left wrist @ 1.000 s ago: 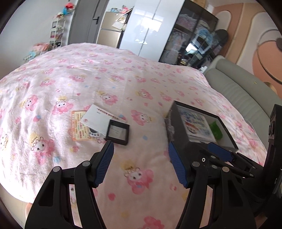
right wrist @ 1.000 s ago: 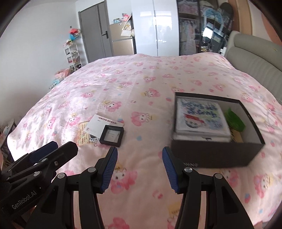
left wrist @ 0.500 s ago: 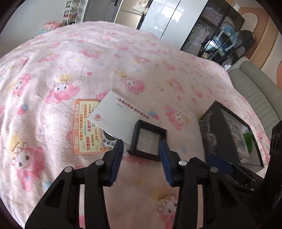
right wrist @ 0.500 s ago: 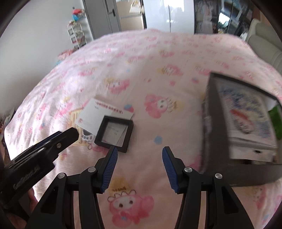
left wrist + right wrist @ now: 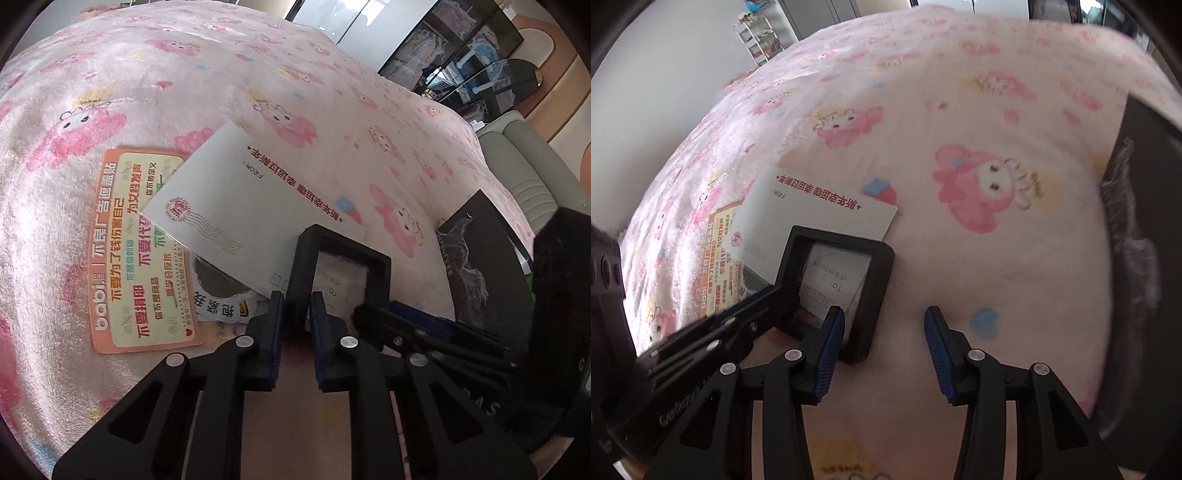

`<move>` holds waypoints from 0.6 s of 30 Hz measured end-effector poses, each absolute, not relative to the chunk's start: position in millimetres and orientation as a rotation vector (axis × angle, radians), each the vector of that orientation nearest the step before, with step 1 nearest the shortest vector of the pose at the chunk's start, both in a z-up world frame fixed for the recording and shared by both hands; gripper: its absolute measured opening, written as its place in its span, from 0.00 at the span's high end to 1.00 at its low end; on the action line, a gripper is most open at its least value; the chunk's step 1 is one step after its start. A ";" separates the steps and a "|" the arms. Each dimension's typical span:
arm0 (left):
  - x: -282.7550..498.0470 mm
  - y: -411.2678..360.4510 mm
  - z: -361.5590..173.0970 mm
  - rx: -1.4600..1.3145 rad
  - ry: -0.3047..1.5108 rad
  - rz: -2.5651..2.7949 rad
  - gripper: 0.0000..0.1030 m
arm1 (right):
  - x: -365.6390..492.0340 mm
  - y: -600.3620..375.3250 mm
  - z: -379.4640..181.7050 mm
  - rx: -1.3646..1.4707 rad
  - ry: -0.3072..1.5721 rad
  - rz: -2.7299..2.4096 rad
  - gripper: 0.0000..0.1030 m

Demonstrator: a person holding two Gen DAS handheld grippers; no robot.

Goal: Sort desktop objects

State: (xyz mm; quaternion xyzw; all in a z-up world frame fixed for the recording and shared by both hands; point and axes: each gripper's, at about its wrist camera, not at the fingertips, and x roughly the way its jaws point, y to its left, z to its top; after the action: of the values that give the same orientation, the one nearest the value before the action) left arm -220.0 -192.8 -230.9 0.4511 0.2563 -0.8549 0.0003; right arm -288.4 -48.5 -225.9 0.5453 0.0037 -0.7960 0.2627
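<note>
A small black square frame box lies on the pink blanket, on top of a white envelope. My left gripper is shut on the frame's near left edge; it also shows in the right wrist view. My right gripper is open, with its left finger over the frame's near right corner. An orange printed card lies under the envelope, with a small packet beside it.
A black storage box stands to the right on the bed. The pink cartoon blanket covers the whole surface. A grey headboard and glass cabinets are beyond.
Both grippers moved forward and down to the black frame. My left gripper closed from open onto the frame's edge. The right gripper stayed open.
</note>
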 end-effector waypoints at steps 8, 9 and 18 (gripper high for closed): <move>-179.1 -176.8 -202.6 1.452 0.842 -2.705 0.89 | -250.7 -37.6 -185.8 1.369 0.028 -2.171 0.87; -170.7 -172.4 -200.5 1.468 0.850 -2.703 0.89 | -241.2 -33.6 -179.9 1.364 0.037 -2.173 0.87; -137.9 -149.9 -213.7 1.600 0.835 -2.657 0.84 | -194.4 -8.1 -196.6 1.497 0.063 -2.138 0.87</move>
State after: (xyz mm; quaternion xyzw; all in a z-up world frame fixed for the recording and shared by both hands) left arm -137.9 -149.9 -213.7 0.4978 0.2599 -0.8267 -0.0349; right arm -194.4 -8.1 -196.6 0.5533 0.0231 -0.7903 0.2622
